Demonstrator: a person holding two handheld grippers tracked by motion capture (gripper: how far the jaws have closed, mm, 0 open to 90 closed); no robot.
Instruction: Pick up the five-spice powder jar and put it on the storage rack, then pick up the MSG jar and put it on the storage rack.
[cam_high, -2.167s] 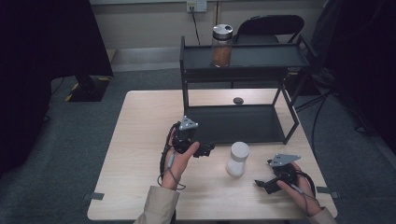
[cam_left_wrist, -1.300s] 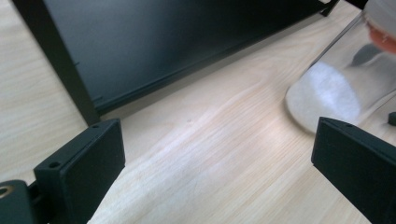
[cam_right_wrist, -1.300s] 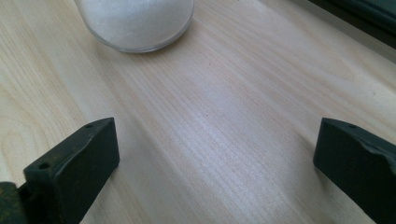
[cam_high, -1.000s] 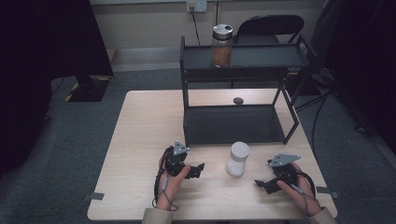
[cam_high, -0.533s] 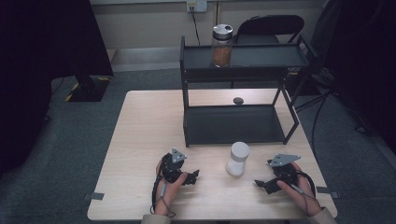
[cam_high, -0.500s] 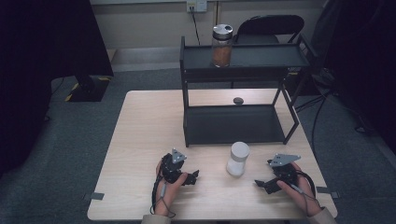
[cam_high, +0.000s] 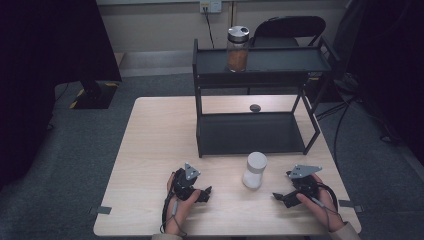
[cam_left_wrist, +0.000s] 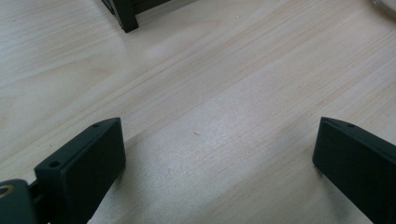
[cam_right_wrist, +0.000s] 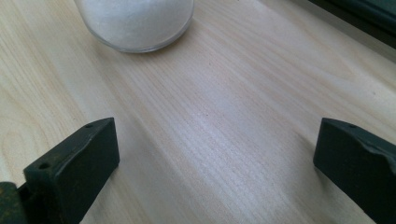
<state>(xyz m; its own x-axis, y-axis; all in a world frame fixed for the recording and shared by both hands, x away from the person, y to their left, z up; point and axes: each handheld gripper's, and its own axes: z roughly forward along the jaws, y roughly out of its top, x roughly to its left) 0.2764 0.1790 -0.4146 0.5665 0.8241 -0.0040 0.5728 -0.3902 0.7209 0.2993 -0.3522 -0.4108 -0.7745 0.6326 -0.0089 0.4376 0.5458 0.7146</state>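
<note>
A white jar (cam_high: 254, 170) stands on the wooden table (cam_high: 155, 145) in front of a black two-level shelf (cam_high: 252, 132). Its base of white grains (cam_right_wrist: 135, 21) shows at the top of the right gripper view. My left gripper (cam_high: 204, 194) rests low on the table to the jar's left, jaws wide apart over bare wood (cam_left_wrist: 219, 135). My right gripper (cam_high: 281, 196) rests to the jar's right, open as well, nothing between its fingers (cam_right_wrist: 70, 172). A glass jar with a silver lid and brown contents (cam_high: 237, 48) stands on the shelf's top level.
A small dark round object (cam_high: 255, 107) lies on the table behind the shelf. The shelf's foot (cam_left_wrist: 125, 16) shows at the top of the left gripper view. A black chair (cam_high: 287, 27) stands beyond the table. Dark curtains hang at far left and right.
My left gripper has drawn back from beside the shelf toward the table's near edge and come down onto it. The right gripper and the white jar have stayed put.
</note>
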